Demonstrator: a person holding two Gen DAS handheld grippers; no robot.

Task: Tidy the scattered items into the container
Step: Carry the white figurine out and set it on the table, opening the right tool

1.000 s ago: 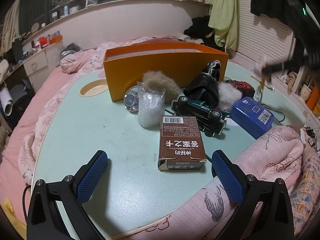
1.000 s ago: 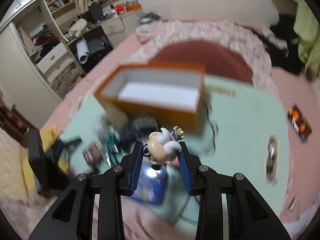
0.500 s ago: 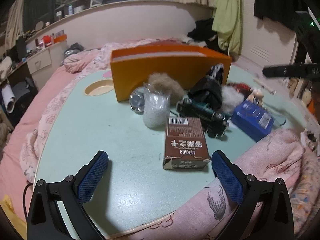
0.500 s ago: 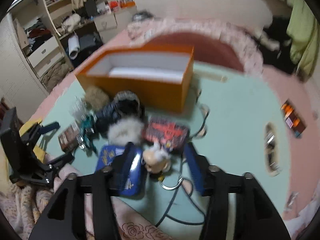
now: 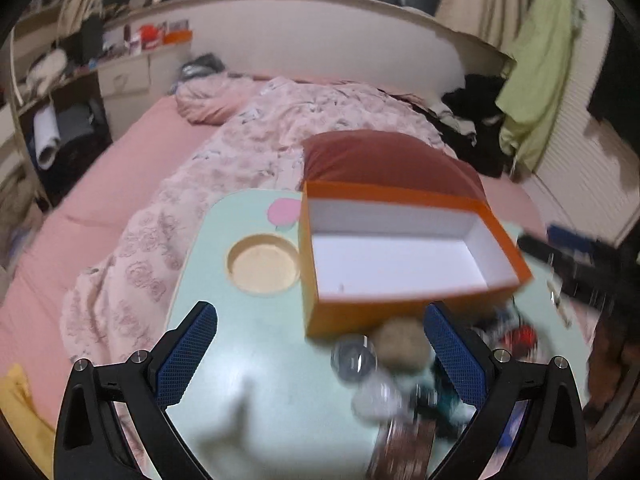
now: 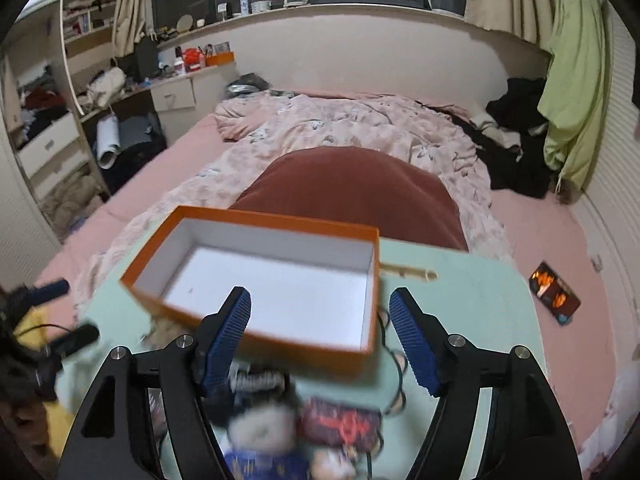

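The orange box [image 5: 400,256] [image 6: 272,284] stands open on the mint table, its white inside bare. My left gripper [image 5: 320,356] hangs wide open above the table, nothing between its fingers. Under it lie, blurred, a brown fur ball [image 5: 400,344], a round metal thing [image 5: 354,360], a clear bag [image 5: 376,400], a green toy car [image 5: 436,396] and a brown carton [image 5: 404,452]. My right gripper [image 6: 320,340] is over the box's near wall, jaws opening and empty. Below it sit a white fur ball [image 6: 260,428], a red pouch [image 6: 340,420], a blue tin [image 6: 260,464] and the pale figurine [image 6: 332,466].
The mint table [image 5: 248,344] rests on a bed with a pink quilt [image 5: 248,148] and a dark red cushion [image 6: 352,196]. A round cup recess [image 5: 264,264] lies left of the box. A black cable [image 6: 396,360] loops by the box's right end. A small dark pack [image 6: 554,294] lies on the bed.
The right gripper has let go of the figurine, which now lies on the table by the blue tin, and its jaws have spread. Both grippers rose, so the box's inside shows.
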